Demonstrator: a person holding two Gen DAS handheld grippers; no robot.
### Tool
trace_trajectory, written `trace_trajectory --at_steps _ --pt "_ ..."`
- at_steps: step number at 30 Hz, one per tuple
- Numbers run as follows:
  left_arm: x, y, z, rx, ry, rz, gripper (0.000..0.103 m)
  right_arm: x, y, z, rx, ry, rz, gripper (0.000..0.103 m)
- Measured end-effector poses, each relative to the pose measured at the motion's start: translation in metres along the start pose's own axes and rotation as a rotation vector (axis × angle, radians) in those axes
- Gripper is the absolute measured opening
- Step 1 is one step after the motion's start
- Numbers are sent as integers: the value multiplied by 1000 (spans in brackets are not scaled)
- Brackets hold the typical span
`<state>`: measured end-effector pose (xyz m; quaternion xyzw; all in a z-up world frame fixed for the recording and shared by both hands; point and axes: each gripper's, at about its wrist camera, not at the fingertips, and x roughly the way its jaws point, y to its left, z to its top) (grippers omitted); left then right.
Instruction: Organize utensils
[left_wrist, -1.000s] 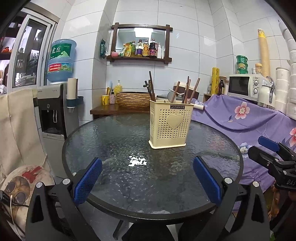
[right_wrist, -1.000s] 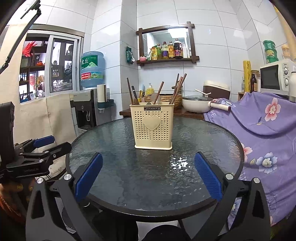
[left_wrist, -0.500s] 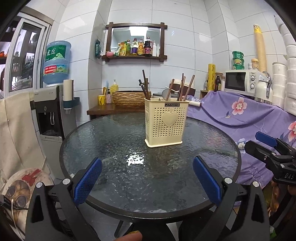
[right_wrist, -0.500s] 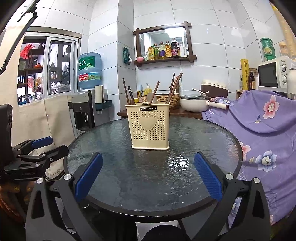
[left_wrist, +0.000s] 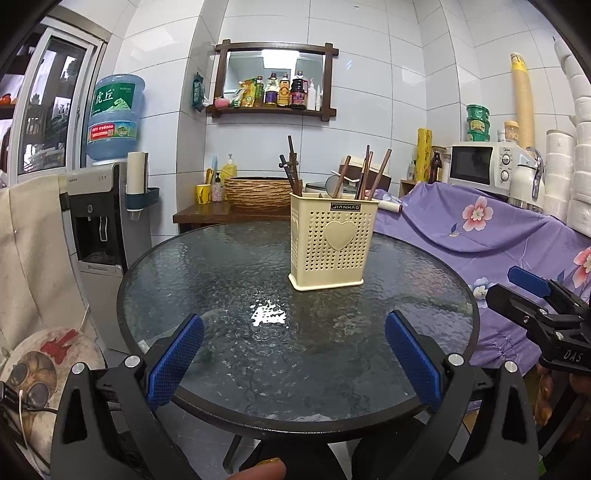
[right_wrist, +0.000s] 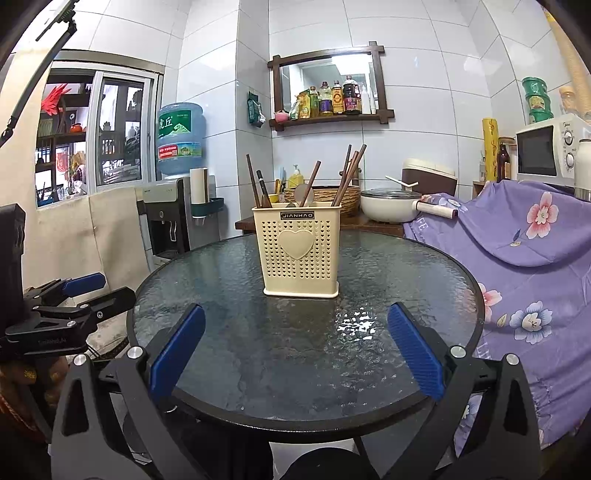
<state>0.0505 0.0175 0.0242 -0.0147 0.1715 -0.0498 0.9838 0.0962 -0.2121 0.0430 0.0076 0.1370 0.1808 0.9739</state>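
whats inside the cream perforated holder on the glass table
The cream perforated plastic holder holds dark wooden chopsticks and a round-bowled spoon, standing upright or leaning. Their lower ends and any dividers are hidden behind its walls.

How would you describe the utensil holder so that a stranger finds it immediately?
Look at the round glass table. The cream utensil holder is the only thing standing on it, upright, with chopsticks sticking out. Its perforated front bears a raised heart.
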Motion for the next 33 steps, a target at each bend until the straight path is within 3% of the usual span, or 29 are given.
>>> trace_trajectory --at_steps 33 --pt "3 4 3 -33 17 16 97 6 -5 2 8 25 3 97"
